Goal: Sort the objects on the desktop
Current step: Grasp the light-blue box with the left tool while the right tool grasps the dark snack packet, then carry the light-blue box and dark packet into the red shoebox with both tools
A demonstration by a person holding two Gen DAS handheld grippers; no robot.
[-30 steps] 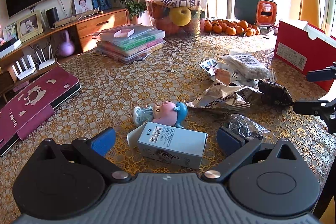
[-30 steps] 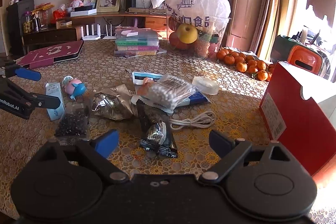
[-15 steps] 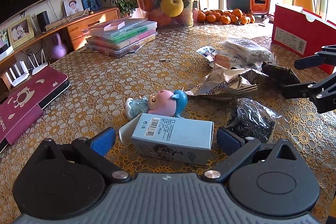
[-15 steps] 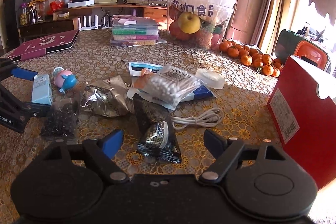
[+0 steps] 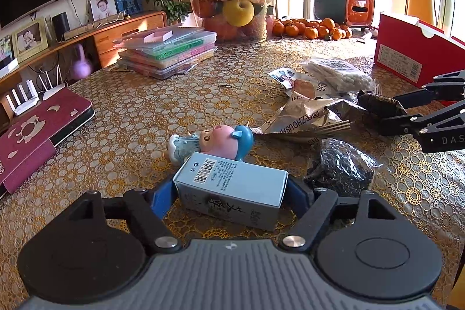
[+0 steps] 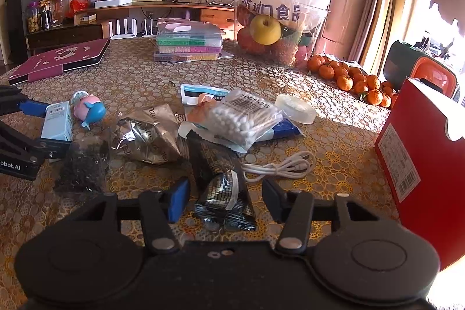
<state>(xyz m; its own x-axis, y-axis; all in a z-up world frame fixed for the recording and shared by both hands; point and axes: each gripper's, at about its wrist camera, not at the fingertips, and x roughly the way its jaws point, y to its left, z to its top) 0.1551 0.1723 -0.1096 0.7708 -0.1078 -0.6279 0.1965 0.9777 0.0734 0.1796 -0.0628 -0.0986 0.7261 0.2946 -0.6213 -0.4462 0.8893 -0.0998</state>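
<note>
Item: pale blue carton [image 5: 232, 188], lying flat on the surface with its long axis crosswise between my left jaws, whose blue pads [image 5: 162, 198] press one on each short end; my left gripper [image 5: 231, 193] is clamped on it, just in front of the pig toy [image 5: 216, 140]. Item: black foil packet [image 6: 223, 193], lying on the surface with its long axis running away from me, between the parted jaws of my right gripper [image 6: 225, 198], neither pad touching it. Judgement: the left holds its piece, the right need only squeeze across the packet's narrow width.
</note>
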